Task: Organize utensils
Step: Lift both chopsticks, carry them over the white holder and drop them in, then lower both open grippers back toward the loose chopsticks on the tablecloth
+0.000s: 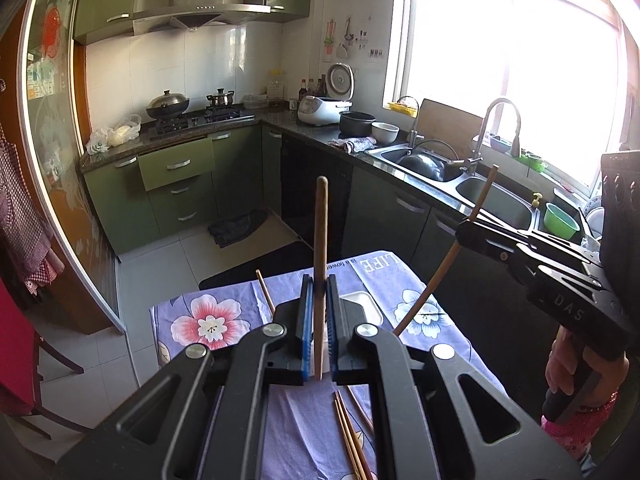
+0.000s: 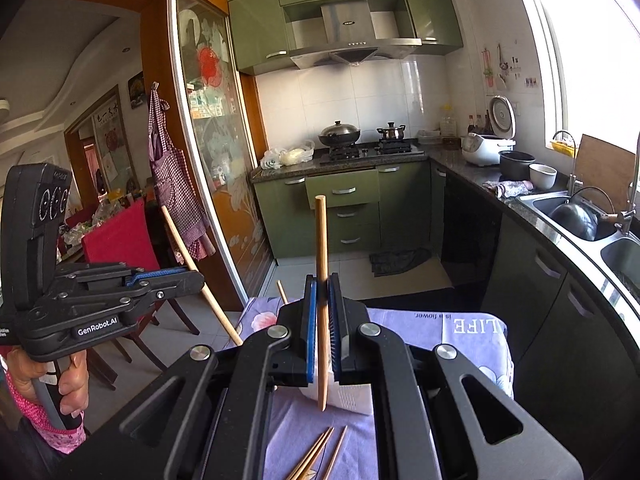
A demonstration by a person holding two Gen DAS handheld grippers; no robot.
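We hold a chopstick in each gripper, both lifted off the table. The left gripper (image 1: 320,320) has its blue pads pressed onto a darker chopstick (image 1: 321,248), which stands nearly upright between them. The right gripper (image 2: 323,320) pinches a paler chopstick (image 2: 321,264) the same way, upright with a slight lean, its lower tip hanging just above a white holder (image 2: 352,398) on the floral tablecloth (image 2: 472,344).

From the left camera the right gripper shows at the side, its stick slanting down toward the white holder (image 1: 366,304). Loose chopsticks (image 2: 316,454) lie on the cloth near us, three or four in a fan; one more chopstick (image 1: 265,292) lies toward the far left edge of the table.

Step in hand, as we judge it: carrying a picked-up pair to the holder, mid-task, since several sticks are not yet collected.

Next move calls for lowering the right stick tip-first into the holder and only then opening the jaws, then bringing the left stick over the same opening. The holder's mouth is largely hidden behind the fingers, so we cannot tell whether it has compartments or what it already contains. The thin sticks may pivot in the pads; a steady, vertical descent seems wise.
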